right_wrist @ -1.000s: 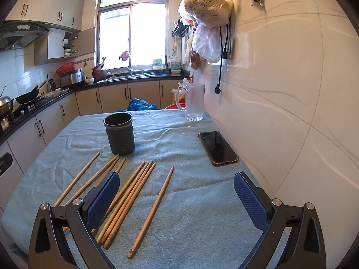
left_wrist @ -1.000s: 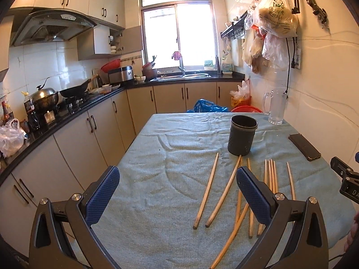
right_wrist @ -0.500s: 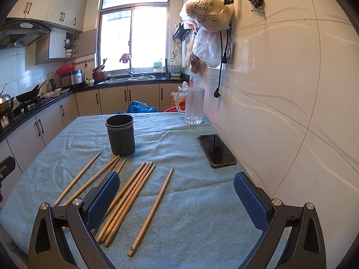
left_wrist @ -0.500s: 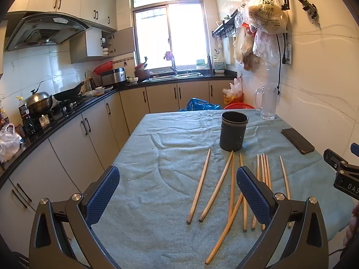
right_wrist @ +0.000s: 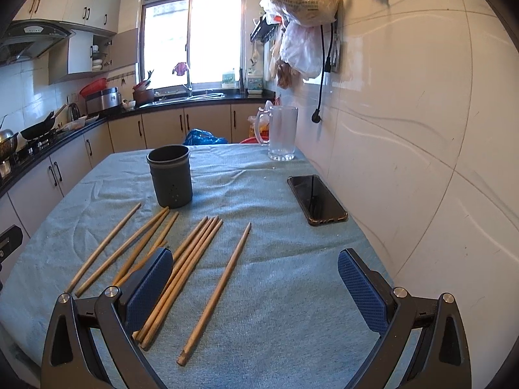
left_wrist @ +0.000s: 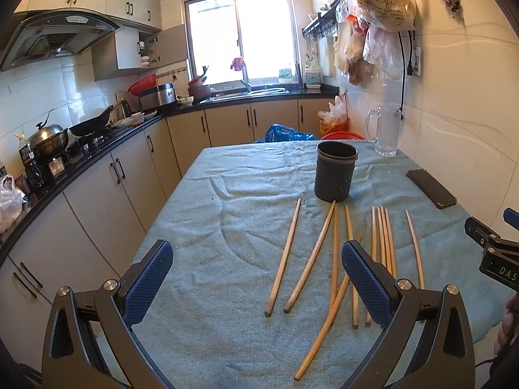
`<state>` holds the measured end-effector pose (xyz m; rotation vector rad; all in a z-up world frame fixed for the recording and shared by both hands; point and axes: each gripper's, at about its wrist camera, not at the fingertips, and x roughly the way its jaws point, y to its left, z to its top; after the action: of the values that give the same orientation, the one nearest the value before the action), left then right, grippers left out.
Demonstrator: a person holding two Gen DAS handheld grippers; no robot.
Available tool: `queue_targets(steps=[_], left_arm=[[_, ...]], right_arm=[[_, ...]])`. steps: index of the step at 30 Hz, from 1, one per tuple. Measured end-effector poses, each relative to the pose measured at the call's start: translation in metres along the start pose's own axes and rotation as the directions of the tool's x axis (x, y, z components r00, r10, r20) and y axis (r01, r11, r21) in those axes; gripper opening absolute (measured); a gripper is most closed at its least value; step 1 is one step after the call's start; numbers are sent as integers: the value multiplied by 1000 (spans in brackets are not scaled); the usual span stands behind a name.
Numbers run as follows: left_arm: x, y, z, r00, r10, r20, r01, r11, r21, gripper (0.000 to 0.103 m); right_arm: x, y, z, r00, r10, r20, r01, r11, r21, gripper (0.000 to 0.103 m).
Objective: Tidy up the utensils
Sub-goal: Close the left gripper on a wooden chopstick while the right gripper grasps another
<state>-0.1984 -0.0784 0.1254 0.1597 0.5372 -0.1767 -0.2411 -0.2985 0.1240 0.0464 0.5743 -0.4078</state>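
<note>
Left wrist view: we see our left gripper (left_wrist: 258, 278) spread wide and holding nothing, raised above the teal cloth (left_wrist: 227, 227). Wooden chopsticks (left_wrist: 311, 253) lie loose on it ahead of the fingers, most past the right fingertip, two within the gap. A dark holder cup (left_wrist: 335, 175) stands upright beyond their far tips, touching one. A black phone (left_wrist: 430, 188) lies off to the right. Right wrist view: we find our right gripper (right_wrist: 254, 285) equally splayed and empty. One chopstick (right_wrist: 217, 291) lies alone between the fingers; the others run under and left of the left pad (right_wrist: 147, 288). The glass mug (right_wrist: 281, 133) stands far ahead.
</note>
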Motion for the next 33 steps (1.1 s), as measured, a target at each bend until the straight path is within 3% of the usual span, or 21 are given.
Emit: queue_targets(steps=[9, 15, 18, 20, 25, 28, 31, 33], left_arm=[[30, 8, 13, 998, 66, -17, -65, 996, 68, 103], [61, 16, 31, 998, 22, -64, -17, 996, 82, 103], [86, 14, 41, 991, 0, -135, 13, 995, 98, 103], [100, 14, 47, 980, -42, -196, 58, 995, 79, 103], [106, -6, 38, 935, -248, -254, 264, 964, 33, 101], [108, -31, 18, 884, -332, -330, 378, 922, 83, 85], [109, -53, 1, 848, -360, -389, 442, 885, 144, 69], [110, -66, -7, 828, -371, -420, 479, 857, 188, 64]], right_arm=[[25, -14, -4, 998, 1, -70, 2, 999, 47, 103], [46, -16, -4, 993, 22, -118, -16, 999, 52, 103], [57, -15, -2, 988, 40, -148, -34, 998, 45, 103], [67, -16, 1, 980, 76, -182, -67, 996, 56, 103], [87, -16, 3, 958, 168, -234, -146, 983, 110, 102], [105, -16, 1, 936, 204, -286, -171, 976, 136, 95], [118, -15, -2, 920, 225, -321, -184, 971, 154, 85], [123, -14, -3, 913, 239, -331, -194, 967, 162, 81]])
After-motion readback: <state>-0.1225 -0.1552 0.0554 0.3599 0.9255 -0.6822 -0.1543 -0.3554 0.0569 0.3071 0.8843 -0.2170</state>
